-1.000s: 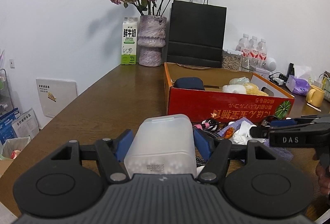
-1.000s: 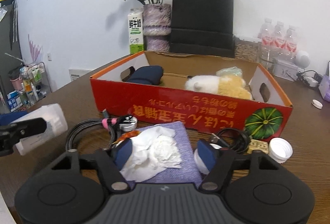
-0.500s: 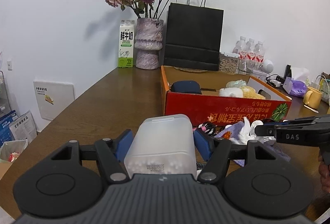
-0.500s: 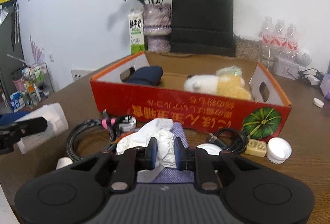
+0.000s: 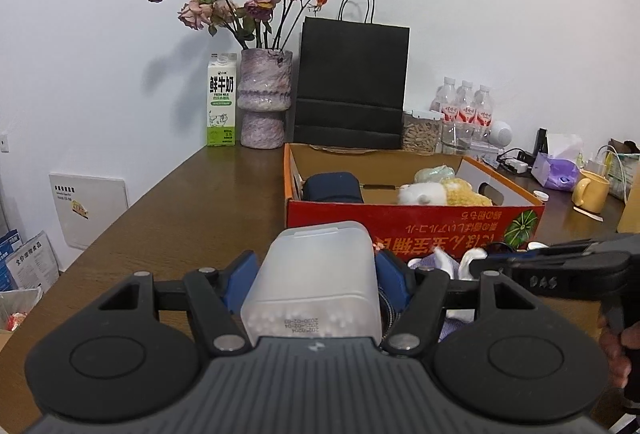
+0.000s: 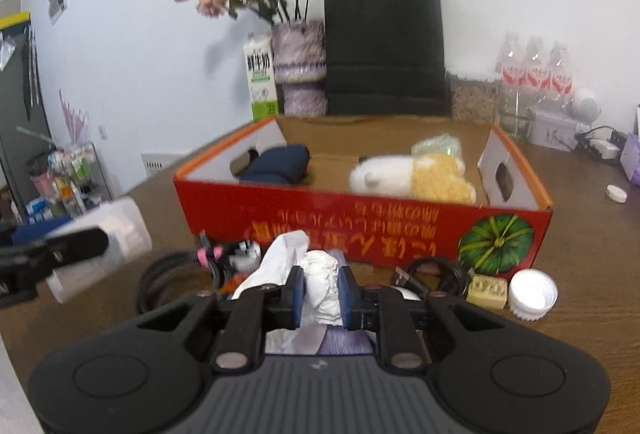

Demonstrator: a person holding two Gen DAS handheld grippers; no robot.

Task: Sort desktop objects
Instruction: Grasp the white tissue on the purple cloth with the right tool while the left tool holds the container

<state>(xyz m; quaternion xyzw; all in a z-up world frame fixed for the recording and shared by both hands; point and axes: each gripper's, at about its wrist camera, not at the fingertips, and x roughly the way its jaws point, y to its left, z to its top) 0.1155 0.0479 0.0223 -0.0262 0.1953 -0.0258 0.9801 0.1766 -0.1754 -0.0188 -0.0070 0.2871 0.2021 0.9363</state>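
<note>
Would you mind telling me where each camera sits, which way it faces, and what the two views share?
Left wrist: behind the left gripper, shut on a translucent container, facing the red box; the right gripper crosses at right.
Right wrist: behind the right gripper, pinching crumpled tissue, facing the same box.
Shared: box, black bag, vase.

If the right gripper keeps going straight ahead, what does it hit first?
Probably the red front wall of the cardboard box, straight ahead of the right gripper and the crumpled tissue in its jaws; depth is hard to judge.
</note>
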